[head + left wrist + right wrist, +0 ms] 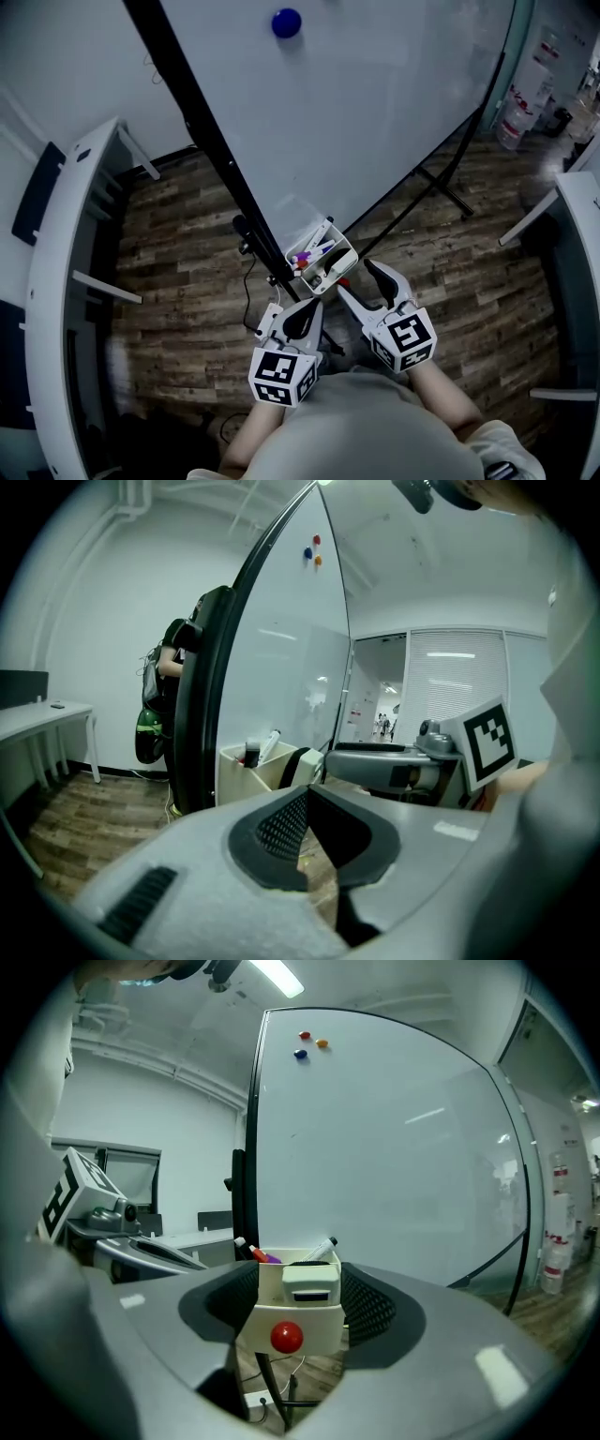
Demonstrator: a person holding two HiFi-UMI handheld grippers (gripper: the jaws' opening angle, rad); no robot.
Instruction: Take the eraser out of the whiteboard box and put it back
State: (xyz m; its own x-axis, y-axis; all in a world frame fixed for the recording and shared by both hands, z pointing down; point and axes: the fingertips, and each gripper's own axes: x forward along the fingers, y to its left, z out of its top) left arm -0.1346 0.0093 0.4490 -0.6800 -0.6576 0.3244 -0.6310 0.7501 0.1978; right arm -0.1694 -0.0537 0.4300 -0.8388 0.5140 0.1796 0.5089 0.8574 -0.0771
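Note:
The whiteboard box (pixel 322 260) is a cream tray hanging at the whiteboard's (pixel 375 103) lower corner, with a red magnet (pixel 286 1337) on its front. The eraser (pixel 310 1283), white with a dark slot, stands in it beside several markers (pixel 253 1253). My right gripper (pixel 367 284) is open just short of the box; in the right gripper view its jaws frame the box without pressing on it or the eraser. My left gripper (pixel 302 322) hangs shut and empty below and left of the box. In the left gripper view the eraser (pixel 302 764) leans at the box's near end.
A black whiteboard frame (pixel 202 131) runs diagonally, its stand legs (pixel 450 192) spread over the wood floor. A blue magnet (pixel 286 22) sits high on the board. White desks flank the space at left (pixel 56 281) and right (pixel 581 225). Water bottles (pixel 520 117) stand far right.

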